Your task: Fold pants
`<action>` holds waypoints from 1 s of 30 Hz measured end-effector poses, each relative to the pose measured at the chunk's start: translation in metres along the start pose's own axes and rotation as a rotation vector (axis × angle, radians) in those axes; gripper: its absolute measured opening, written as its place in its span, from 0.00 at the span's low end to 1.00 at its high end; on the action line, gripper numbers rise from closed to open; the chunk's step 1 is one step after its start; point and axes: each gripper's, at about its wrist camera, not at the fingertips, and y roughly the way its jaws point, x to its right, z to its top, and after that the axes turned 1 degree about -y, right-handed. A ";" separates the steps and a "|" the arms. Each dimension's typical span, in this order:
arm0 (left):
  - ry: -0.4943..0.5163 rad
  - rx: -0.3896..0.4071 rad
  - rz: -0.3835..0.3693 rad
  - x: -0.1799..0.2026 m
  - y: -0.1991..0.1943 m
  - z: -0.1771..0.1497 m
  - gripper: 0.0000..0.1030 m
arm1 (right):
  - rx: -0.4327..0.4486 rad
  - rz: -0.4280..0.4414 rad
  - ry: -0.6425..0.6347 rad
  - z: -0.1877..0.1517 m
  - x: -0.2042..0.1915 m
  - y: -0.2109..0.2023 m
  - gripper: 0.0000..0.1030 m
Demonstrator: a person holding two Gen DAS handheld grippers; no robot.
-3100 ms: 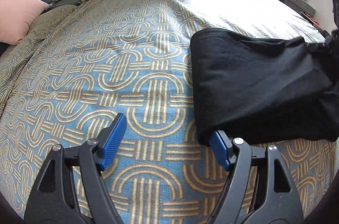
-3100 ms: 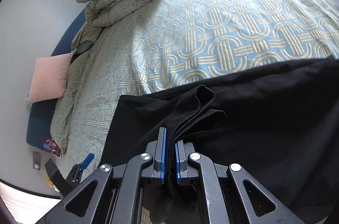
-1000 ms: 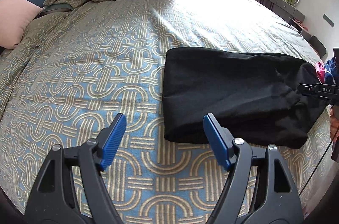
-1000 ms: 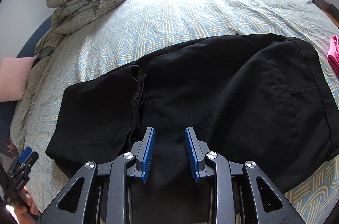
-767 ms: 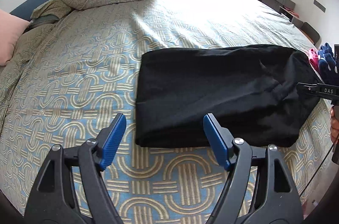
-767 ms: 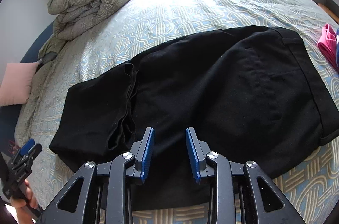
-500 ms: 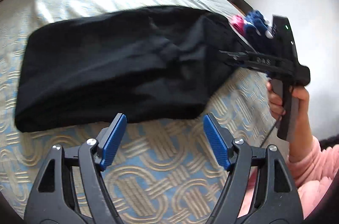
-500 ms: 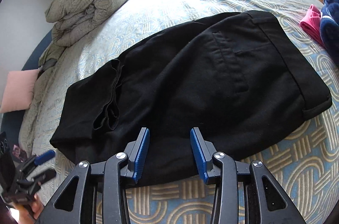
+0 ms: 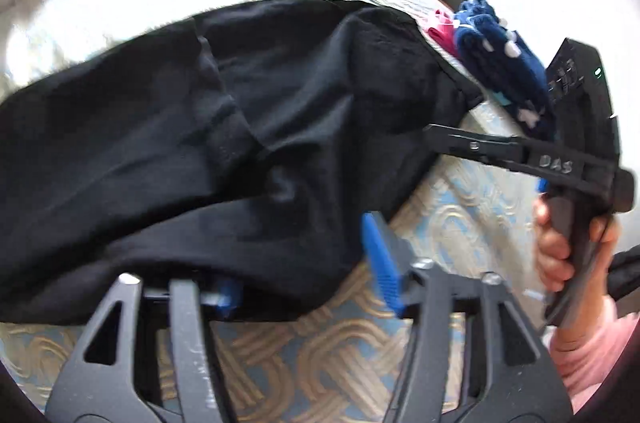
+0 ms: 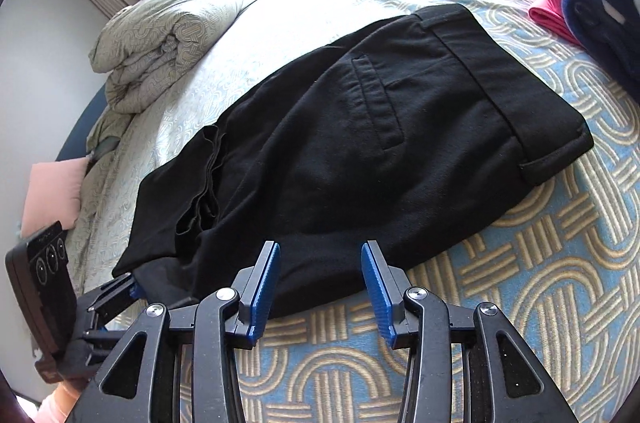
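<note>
Matt black cloth pants [image 10: 360,143]

Black pants [image 9: 224,143] hide one pad of the left tool [image 9: 304,283].

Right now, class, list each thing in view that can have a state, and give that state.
black pants: folded, lying flat on the bed.
left gripper: open, jaws just been closing, pants edge between them.
right gripper: open, jaws just been opening, gripping nothing.
duvet: bundled up on the bed.
</note>
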 end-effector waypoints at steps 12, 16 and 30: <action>0.141 -0.089 0.068 0.027 -0.015 -0.044 0.32 | 0.045 -0.054 0.118 -0.002 0.048 -0.021 0.42; 0.137 -0.062 0.077 0.028 -0.030 -0.041 0.32 | 0.063 -0.080 0.169 -0.002 0.065 -0.029 0.48; 0.016 0.115 0.191 -0.005 -0.042 0.027 0.44 | 0.151 0.088 0.463 0.026 0.113 -0.022 0.68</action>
